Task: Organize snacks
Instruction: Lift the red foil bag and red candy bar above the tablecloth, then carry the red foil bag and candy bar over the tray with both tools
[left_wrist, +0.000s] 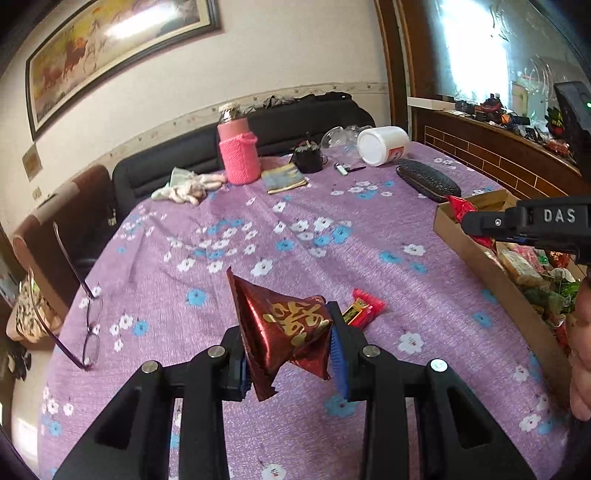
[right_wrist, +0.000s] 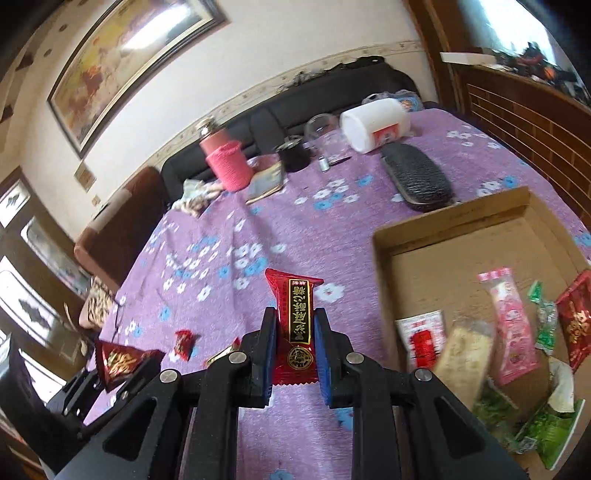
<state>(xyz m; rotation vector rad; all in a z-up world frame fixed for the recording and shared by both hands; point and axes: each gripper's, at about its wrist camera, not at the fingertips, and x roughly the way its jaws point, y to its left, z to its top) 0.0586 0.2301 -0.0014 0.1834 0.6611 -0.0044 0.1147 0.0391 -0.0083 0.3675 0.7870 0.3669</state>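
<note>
The left gripper (left_wrist: 291, 343) is up above the near edge of the table, and its two fingers squeeze a dark red pack (left_wrist: 286, 328). The right gripper (right_wrist: 295, 332) is up over the table too, by the box's left edge, fingers tight on a red candy (right_wrist: 295, 325).

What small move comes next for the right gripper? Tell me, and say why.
Probably carry the right gripper a little to its right, over the cardboard box, then open it. It is shut on a red candy bar above the purple tablecloth, short of the box's near wall, and other snacks already lie inside. The left gripper holds a red foil packet, so it could follow.
</note>
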